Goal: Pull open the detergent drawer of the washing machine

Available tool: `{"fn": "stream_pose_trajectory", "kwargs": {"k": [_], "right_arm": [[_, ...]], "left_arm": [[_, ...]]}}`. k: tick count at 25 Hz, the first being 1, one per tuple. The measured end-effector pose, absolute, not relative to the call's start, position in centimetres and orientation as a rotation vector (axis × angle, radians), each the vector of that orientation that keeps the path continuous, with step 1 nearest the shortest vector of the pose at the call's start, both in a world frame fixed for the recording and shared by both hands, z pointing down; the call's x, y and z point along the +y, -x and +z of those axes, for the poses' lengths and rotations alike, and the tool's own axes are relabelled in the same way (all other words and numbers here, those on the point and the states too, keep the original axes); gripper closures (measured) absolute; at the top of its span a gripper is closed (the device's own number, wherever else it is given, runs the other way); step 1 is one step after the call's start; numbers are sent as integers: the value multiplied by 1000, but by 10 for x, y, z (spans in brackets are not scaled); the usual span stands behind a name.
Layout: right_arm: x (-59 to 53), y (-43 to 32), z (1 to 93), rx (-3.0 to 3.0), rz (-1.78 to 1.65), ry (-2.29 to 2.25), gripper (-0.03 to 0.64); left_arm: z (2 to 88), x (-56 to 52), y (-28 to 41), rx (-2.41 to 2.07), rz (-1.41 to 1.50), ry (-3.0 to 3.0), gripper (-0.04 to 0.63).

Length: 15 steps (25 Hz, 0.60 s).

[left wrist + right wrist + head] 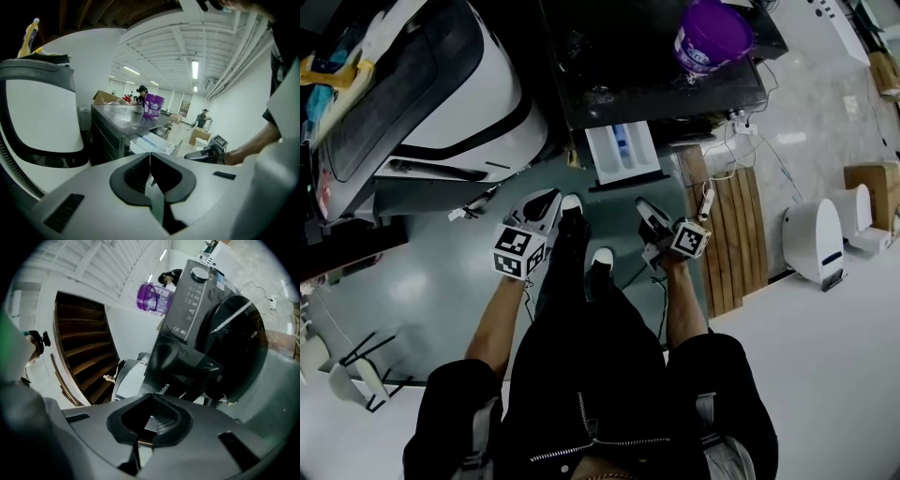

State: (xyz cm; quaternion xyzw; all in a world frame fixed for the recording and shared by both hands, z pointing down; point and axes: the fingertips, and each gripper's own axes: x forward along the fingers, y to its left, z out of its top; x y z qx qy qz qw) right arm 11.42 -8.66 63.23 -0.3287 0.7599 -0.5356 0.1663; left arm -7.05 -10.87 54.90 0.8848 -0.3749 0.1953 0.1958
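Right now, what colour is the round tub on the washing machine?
The round plastic tub is purple with a pale label; head view shows it best.

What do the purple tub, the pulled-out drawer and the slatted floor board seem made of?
The purple tub is probably glossy plastic, uniformly coloured. The drawer looks like smooth white moulded plastic, with compartments. The slatted board seems wood: matte brown planks with gaps.
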Motion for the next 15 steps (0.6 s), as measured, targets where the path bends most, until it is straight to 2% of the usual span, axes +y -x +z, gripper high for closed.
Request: {"fn": "stream_pose_trajectory", "kwargs": {"k": [8, 15], "right_arm": [[-70, -115, 580, 2387, -1351, 984, 611], [-54, -101, 516, 2779, -955, 1072, 611]], "left_arm": [[528, -87, 67, -1102, 525, -2519, 574], [508, -70, 59, -1139, 487, -2553, 574]]}}
